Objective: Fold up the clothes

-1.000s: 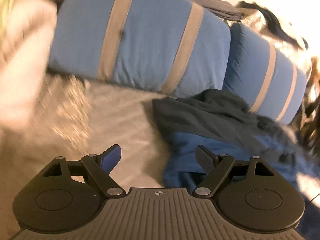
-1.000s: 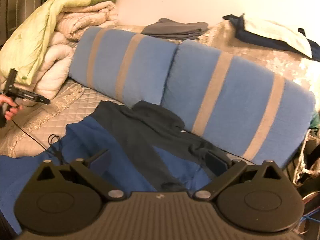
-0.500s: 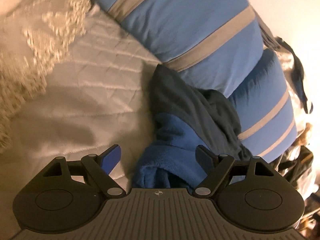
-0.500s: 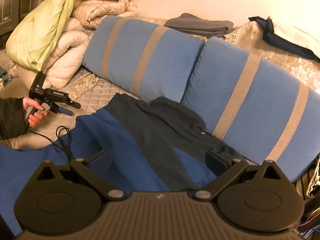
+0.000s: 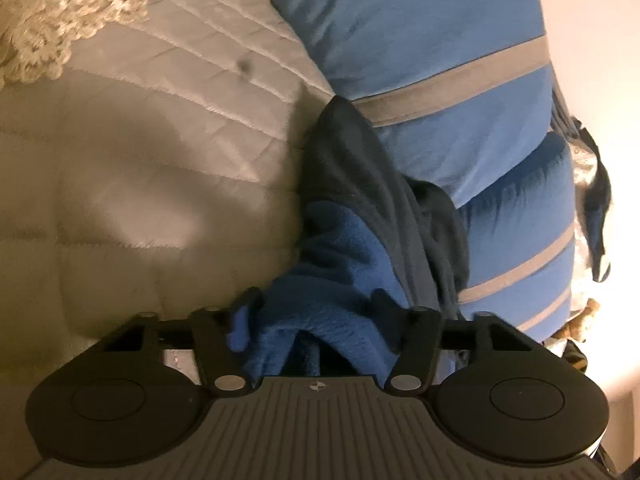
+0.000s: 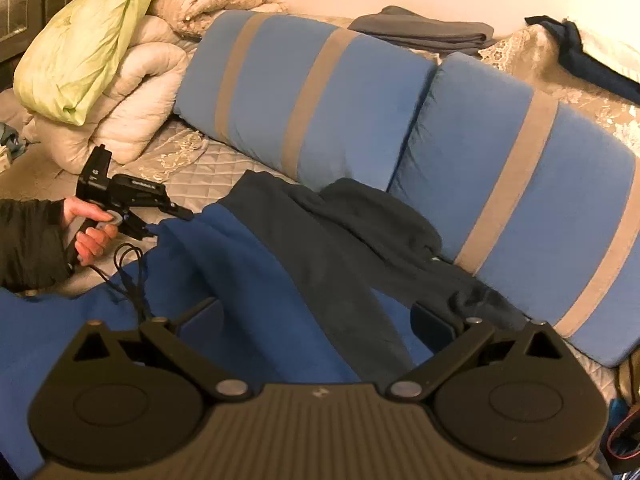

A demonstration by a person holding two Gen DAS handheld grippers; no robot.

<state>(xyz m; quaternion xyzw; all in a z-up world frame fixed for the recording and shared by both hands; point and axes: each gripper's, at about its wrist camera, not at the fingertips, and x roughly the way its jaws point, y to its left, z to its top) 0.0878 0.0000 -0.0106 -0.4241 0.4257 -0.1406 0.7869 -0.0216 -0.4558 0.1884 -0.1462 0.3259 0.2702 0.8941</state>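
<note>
A blue fleece garment (image 5: 344, 264) with dark navy panels lies crumpled on the quilted sofa cover (image 5: 140, 140), against the striped cushions. My left gripper (image 5: 316, 312) is at its left edge. Its jaws are closing, a bunched fold of blue fleece fills the gap between them, and both pads touch it. In the right wrist view the garment (image 6: 248, 264) spreads across the seat, with the left gripper (image 6: 168, 222) held by a hand (image 6: 92, 236) at its corner. My right gripper (image 6: 316, 320) hovers open just above the garment's right part, nothing gripped.
Two blue cushions with grey stripes (image 6: 320, 100) stand along the back. A pile of folded quilts and a green duvet (image 6: 100, 60) fills the left end. Folded grey clothes (image 6: 424, 32) lie on top behind the cushions. A black cable (image 6: 132, 276) trails across the garment.
The left gripper dropped down to the garment's edge, rolled, and its jaws narrowed around a fold of fleece. The right gripper moved lower and closer over the garment, still open.
</note>
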